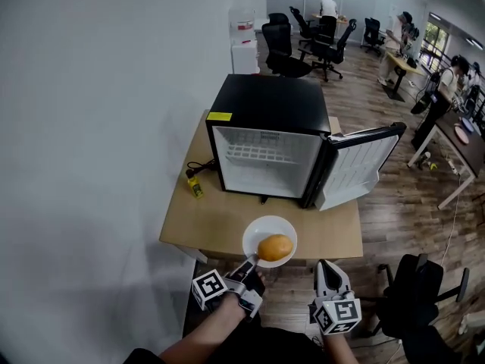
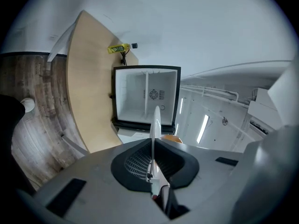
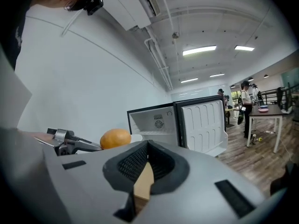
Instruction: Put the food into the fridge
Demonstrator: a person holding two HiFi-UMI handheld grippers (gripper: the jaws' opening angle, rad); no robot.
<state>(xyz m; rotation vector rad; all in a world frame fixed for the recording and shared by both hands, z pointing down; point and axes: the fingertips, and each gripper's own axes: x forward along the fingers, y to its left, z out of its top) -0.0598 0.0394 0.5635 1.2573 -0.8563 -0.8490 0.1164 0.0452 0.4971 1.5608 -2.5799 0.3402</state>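
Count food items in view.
1: an orange round food on the white plate, whose rim the left gripper pinches, before the open fridge. None visible inside it.

A round orange-yellow food item (image 1: 274, 246) sits on a white plate (image 1: 253, 236) over the table's (image 1: 220, 218) near edge; beyond it stands the black mini fridge (image 1: 269, 101), door (image 1: 360, 165) open rightward.
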